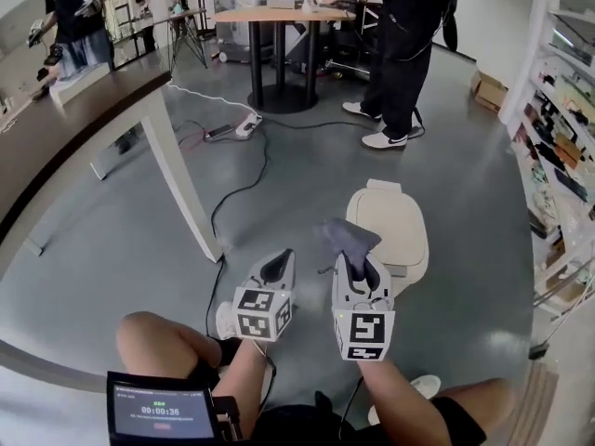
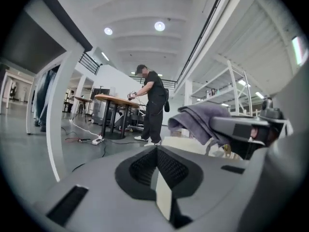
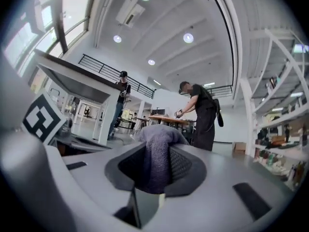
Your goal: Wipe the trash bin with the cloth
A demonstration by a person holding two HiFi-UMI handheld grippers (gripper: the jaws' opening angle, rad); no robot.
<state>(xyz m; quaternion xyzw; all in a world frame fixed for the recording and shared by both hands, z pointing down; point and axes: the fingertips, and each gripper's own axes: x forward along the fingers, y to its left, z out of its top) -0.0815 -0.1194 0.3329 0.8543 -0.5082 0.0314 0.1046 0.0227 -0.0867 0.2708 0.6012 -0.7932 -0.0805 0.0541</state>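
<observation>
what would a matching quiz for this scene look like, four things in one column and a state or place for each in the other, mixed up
Things
1. cloth
2. trash bin
3. left gripper
4. power strip

States or places
a. shut, with nothing in it
b. cream, standing on the floor just ahead of both grippers
c. grey, pinched in the right gripper
d. white, lying on the floor far ahead

Pairs: 1-c, 2-b, 3-a, 4-d
</observation>
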